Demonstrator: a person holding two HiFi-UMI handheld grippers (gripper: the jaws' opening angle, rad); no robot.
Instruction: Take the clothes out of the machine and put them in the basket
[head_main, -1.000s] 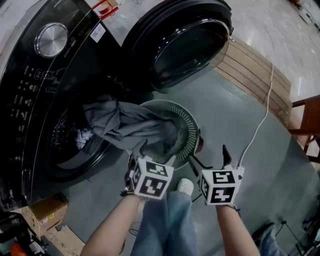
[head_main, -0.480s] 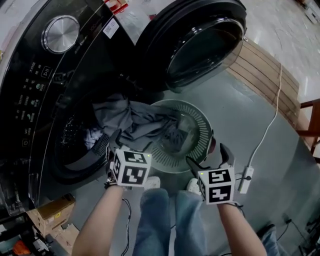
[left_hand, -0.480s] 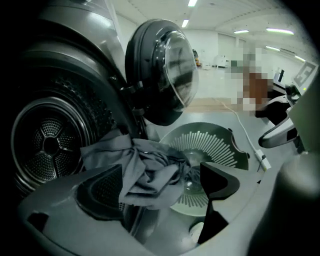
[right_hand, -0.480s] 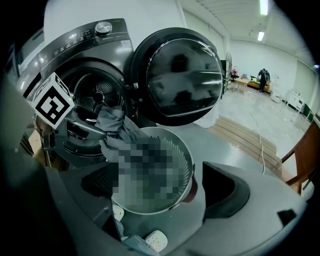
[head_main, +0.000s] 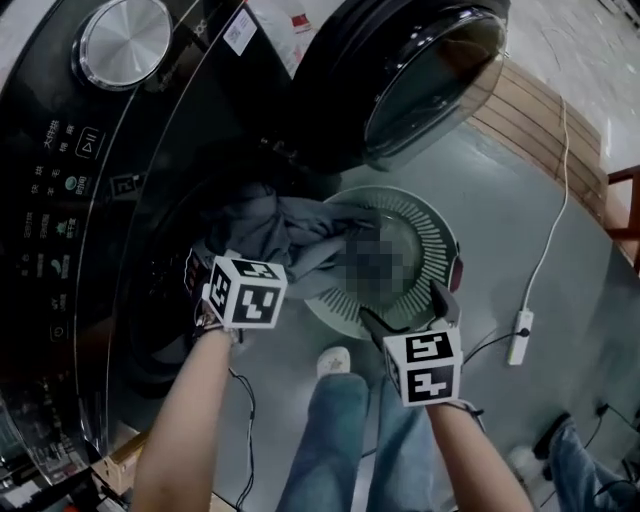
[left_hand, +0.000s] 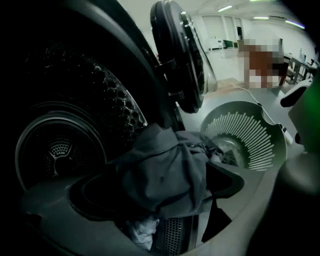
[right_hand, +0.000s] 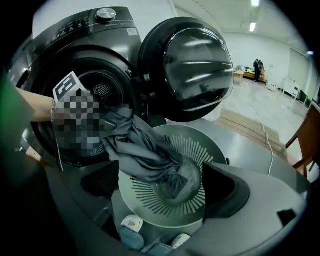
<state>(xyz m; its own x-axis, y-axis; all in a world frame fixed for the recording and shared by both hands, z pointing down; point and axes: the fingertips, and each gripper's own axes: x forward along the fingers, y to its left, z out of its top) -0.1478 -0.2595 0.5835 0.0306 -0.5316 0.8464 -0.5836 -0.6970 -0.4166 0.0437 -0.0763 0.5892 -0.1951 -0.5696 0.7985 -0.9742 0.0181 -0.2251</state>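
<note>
A grey garment (head_main: 285, 232) hangs from the mouth of the dark washing machine's drum (left_hand: 60, 145) down into the round pale green slotted basket (head_main: 437, 243) on the floor. My left gripper (head_main: 198, 277) is at the drum's mouth, beside the garment's upper end. Its jaws are opening; the garment (left_hand: 160, 170) bulks just ahead of them, and no pad presses on it. A white cloth (left_hand: 142, 232) lies lower in the drum. My right gripper (head_main: 408, 312) hovers open over the basket's near rim (right_hand: 165, 220) with nothing between its jaws.
The machine's round door (head_main: 425, 75) stands swung open behind the basket. A white power strip (head_main: 518, 335) with its cable lies on the grey floor at the right, wooden boards (head_main: 540, 130) beyond it. The person's shoes (head_main: 333, 360) stand close to the basket.
My left gripper has swung left from the basket to the drum's mouth and its jaws have widened. The garment's lower end now rests in the basket. My right gripper has shifted slightly.
</note>
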